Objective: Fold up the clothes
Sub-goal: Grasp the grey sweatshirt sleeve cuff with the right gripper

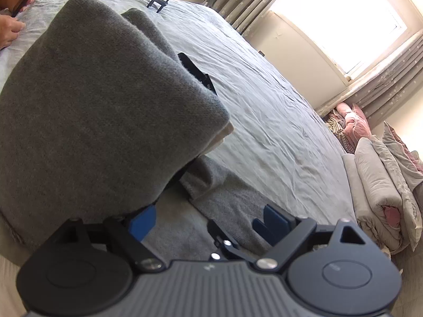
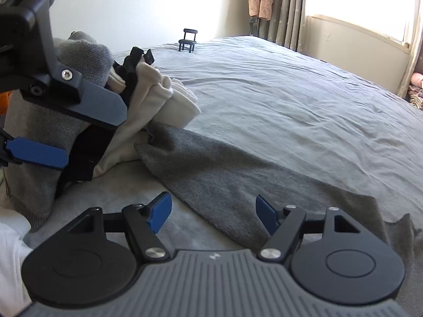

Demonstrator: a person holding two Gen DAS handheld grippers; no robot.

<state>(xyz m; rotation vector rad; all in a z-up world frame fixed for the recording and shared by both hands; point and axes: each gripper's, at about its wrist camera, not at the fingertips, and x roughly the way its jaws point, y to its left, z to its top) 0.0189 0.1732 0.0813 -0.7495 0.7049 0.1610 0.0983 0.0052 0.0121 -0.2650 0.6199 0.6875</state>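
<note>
Both grippers (image 2: 212, 215) have black linkages, blue fingers (image 2: 158, 212), ribbed grey housings.

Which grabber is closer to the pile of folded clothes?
The left gripper is nearer: it sits right against the pile of folded clothes. The right gripper hangs off to the side, over the flat grey garment.

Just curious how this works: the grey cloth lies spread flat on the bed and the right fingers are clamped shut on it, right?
Not clamped: the right wrist view shows the right fingers open above the grey cloth, which does lie spread on the bed.
</note>
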